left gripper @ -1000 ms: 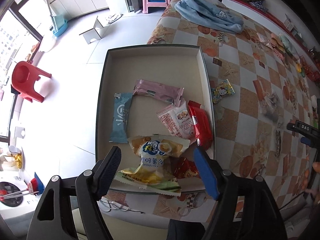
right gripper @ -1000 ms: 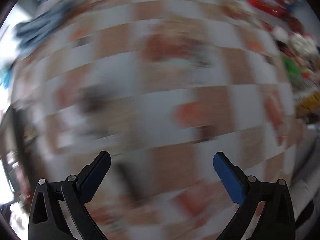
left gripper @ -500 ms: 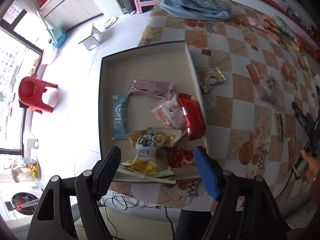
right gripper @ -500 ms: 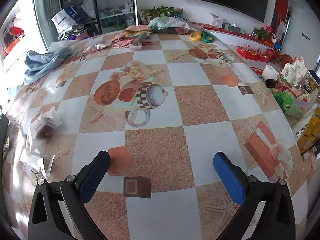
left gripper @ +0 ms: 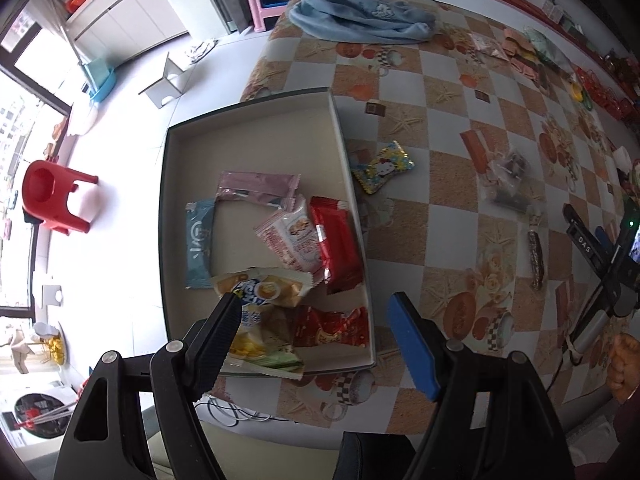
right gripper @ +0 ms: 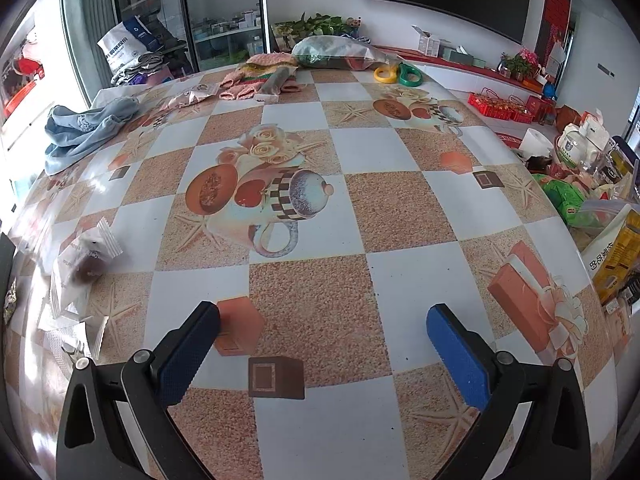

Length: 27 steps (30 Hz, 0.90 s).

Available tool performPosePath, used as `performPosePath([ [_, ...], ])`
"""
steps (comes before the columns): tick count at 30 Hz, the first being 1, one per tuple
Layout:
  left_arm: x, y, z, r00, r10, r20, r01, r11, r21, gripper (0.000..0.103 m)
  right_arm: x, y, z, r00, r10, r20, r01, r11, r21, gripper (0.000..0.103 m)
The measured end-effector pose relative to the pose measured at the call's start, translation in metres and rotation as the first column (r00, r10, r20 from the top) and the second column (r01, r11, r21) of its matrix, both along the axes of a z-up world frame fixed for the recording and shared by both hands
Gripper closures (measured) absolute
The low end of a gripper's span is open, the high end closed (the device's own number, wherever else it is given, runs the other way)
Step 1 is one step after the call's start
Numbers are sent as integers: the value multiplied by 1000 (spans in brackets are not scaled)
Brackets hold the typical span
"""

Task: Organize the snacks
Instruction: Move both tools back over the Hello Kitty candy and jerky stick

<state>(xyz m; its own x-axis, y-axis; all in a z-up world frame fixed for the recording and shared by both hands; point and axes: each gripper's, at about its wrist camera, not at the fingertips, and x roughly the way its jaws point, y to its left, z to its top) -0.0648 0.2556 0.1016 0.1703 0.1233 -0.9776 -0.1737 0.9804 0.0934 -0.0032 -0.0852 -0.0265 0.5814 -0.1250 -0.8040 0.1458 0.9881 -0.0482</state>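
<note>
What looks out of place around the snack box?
The yellow chip bag hangs over the box's near rim. A Hello Kitty candy, clear packets and a dark stick lie outside on the table.

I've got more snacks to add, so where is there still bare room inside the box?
The far half of the box, beyond the pink packet, is bare floor, as is a small patch between the blue packet and pink-white packet. The near end is crowded with overlapping packets.

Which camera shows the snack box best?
The left wrist view: the box lies whole below it, with six or so packets inside and a candy just outside its right wall. The right wrist view shows only a dark sliver at its left edge, probably the box.
</note>
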Motion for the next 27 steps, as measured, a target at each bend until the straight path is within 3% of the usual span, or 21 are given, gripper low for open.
performPosePath([
  [12,17,-43,-7,991,-132,-17,131,991,-34,24,0,0,-1,1000,-1,4,1,1000,2,0],
  [27,20,-67,-34,980,-171,-102,167,985,-48,24,0,0,-1,1000,0,4,0,1000,2,0],
])
